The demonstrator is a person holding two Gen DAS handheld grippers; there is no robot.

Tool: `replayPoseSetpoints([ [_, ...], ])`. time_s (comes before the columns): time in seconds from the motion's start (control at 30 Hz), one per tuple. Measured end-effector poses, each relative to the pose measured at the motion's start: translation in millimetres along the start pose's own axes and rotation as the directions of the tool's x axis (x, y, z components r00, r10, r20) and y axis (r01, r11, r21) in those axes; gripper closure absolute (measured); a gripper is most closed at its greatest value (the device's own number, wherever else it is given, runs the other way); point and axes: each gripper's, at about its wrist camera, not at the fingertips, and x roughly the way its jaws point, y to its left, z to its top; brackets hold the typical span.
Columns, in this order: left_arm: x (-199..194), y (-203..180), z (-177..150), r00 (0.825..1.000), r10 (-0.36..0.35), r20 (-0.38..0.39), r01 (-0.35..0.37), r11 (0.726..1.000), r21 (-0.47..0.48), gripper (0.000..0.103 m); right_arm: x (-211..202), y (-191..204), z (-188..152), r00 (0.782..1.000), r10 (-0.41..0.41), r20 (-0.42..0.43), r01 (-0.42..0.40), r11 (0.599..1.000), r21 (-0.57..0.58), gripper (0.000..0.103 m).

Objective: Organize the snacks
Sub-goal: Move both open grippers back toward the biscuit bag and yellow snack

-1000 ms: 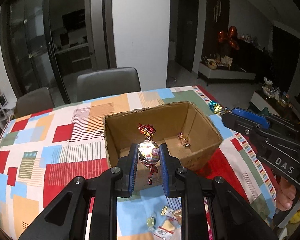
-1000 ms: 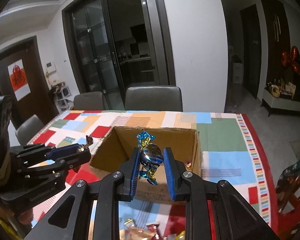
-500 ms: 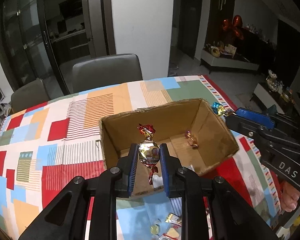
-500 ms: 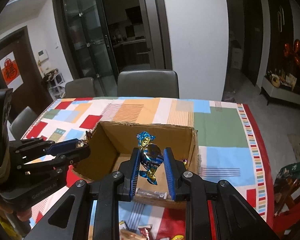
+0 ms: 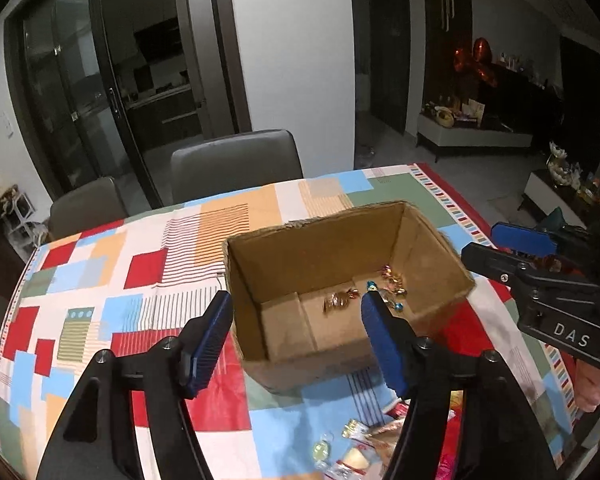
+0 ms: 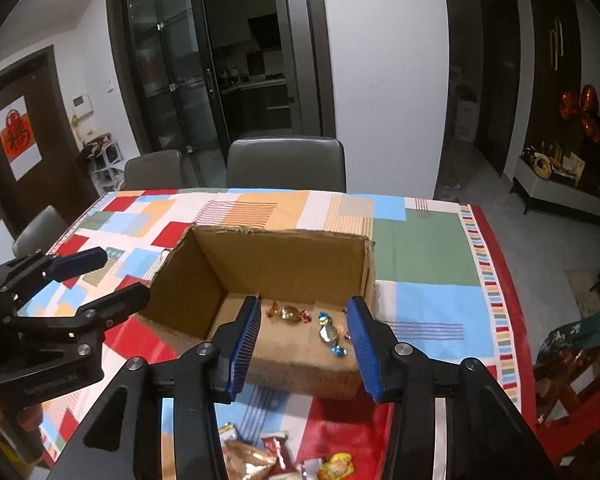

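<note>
Both grippers spread wide above the cardboard box (image 6: 276,280)
Left gripper (image 5: 296,336) and right gripper (image 6: 306,338) hold nothing; crowded returns to loose snacks (image 6: 284,456) before the box risk collision

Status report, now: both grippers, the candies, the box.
Left gripper open, empty. Right gripper open, empty. Gold candy and blue candy lie on the cardboard box floor. More snacks on tablecloth before the box; nothing blocking.

White wall (image 6: 384,80) centre; dark-framed glass sliding doors (image 6: 204,80) left. Two grey chairs (image 6: 286,164) at table's far edge. Patchwork tablecloth (image 6: 428,248). Low cabinet (image 6: 560,184) far right. Dim lighting.
</note>
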Motion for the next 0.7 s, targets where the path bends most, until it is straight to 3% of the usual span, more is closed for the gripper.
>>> replayPoseSetpoints([
  [0.43,-21.0,-25.7,-37.6,0.998,-0.051,-0.04,0.049,0.998,-0.033,0.037,-17.1,-15.5,-52.8,0.998,0.024,-0.049,-0.023,0.999,0.031,0.057],
  [0.7,-10.0,-42.9,-63.2,0.987,-0.097,-0.125,0.089,0.994,-0.064,0.037,-4.4,-27.8,-84.7,0.99,0.063,-0.128,-0.054,0.996,0.074,0.057],
])
